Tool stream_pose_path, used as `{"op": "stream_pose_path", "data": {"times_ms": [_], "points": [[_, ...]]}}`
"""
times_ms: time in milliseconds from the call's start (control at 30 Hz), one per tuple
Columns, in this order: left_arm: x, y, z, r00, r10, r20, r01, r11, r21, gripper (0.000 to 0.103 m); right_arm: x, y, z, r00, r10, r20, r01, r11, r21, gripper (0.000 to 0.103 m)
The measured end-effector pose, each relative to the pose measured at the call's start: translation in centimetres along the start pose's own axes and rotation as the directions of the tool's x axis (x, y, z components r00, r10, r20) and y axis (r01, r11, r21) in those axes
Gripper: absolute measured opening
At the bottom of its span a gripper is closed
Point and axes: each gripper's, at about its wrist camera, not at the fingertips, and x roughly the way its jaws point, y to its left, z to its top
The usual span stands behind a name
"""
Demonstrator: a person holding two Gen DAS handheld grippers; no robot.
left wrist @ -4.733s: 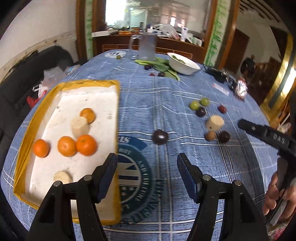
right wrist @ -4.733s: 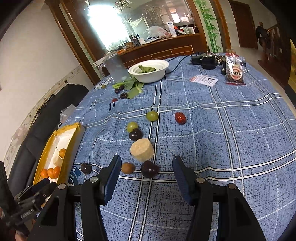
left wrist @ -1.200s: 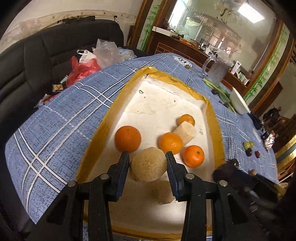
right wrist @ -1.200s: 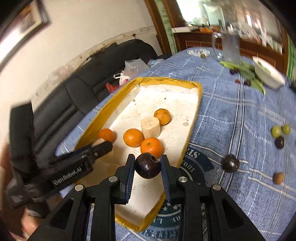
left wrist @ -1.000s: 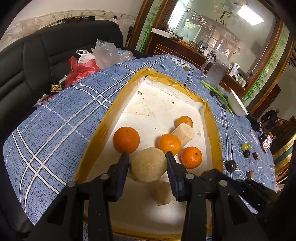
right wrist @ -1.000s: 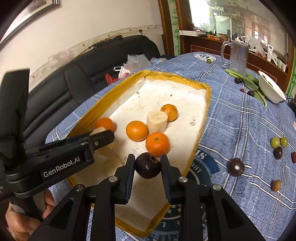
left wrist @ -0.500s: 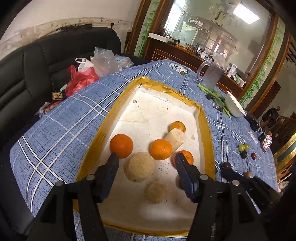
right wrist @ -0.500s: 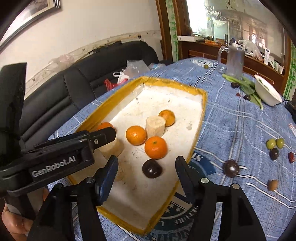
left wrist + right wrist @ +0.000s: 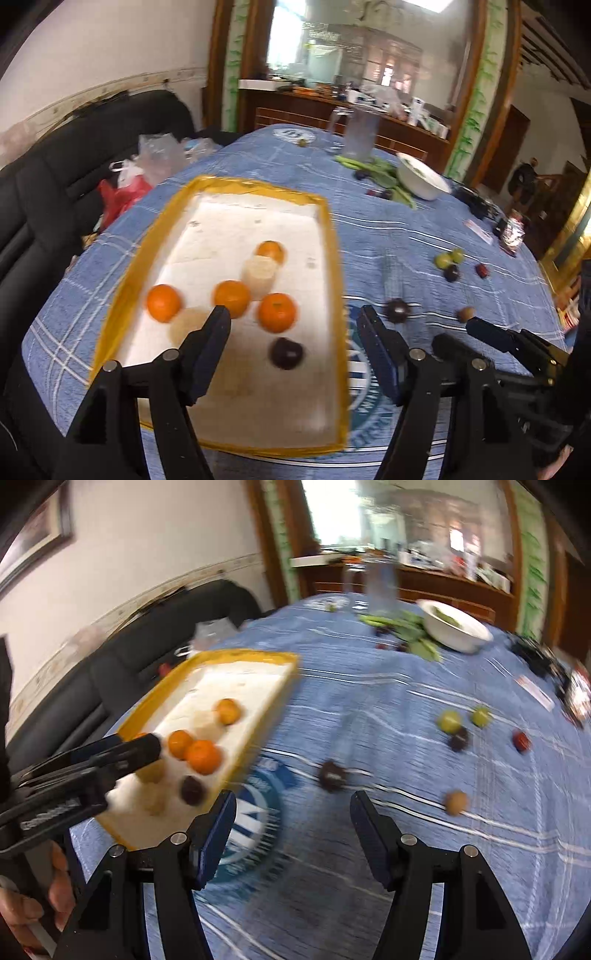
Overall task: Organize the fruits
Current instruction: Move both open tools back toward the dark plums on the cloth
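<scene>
A yellow-rimmed white tray (image 9: 334, 266) (image 9: 258, 716) lies on the blue checked tablecloth. It holds several oranges (image 9: 277, 312) (image 9: 204, 756), pale round fruits (image 9: 260, 271) and a dark plum (image 9: 286, 353) (image 9: 192, 789). My left gripper (image 9: 295, 343) is open and empty above the tray's near end. My right gripper (image 9: 293, 825) is open and empty over the cloth right of the tray. Loose on the cloth are a dark plum (image 9: 397, 310) (image 9: 332, 774), a brown fruit (image 9: 455, 802), two green fruits (image 9: 450, 720), another dark fruit (image 9: 459, 741) and a red one (image 9: 521, 740).
A white bowl (image 9: 421, 177) (image 9: 456, 626), green leaves (image 9: 406, 627) and a glass pitcher (image 9: 360, 134) stand at the table's far side. A black sofa (image 9: 44, 177) with plastic bags (image 9: 125, 188) lies to the left. Packets and black cables (image 9: 513, 229) sit at the far right.
Both grippers have drawn back from the tray and swung right. The pale fruit and the dark plum they let go of lie in the tray. The views are motion-blurred.
</scene>
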Motion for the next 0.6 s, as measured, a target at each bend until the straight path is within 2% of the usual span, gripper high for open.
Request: {"op": "stream_pose_path", "data": {"times_ms": [133, 267, 367, 500, 600], "points": [[0.5, -2.9, 0.7, 0.996, -0.091, -0.009, 0.091, 0.996, 0.014, 0.071, -2.4, -4.6, -0.9, 0.997, -0.074, 0.018, 0.071, 0.992, 0.107, 0.068], [1.6, -8.2, 1.6, 0.980, -0.200, -0.021, 0.201, 0.979, 0.045, 0.072, -6.0, -8.6, -2.2, 0.987, -0.153, 0.043, 0.143, 0.973, 0.181, 0.068], [2.3, -12.1, 1.2, 0.968, -0.250, -0.028, 0.252, 0.964, 0.086, 0.072, -9.3, -11.8, -3.6, 0.966, -0.254, 0.046, 0.239, 0.947, 0.217, 0.068], [3.8, -16.7, 0.0, 0.942, -0.318, -0.109, 0.330, 0.936, 0.123, 0.071, -12.2, -15.5, -5.7, 0.946, -0.322, 0.029, 0.300, 0.909, 0.289, 0.071], [4.2, -19.0, -0.4, 0.932, -0.334, -0.143, 0.354, 0.924, 0.148, 0.071, -13.4, -18.0, -7.0, 0.940, -0.340, 0.003, 0.318, 0.882, 0.349, 0.071]]}}
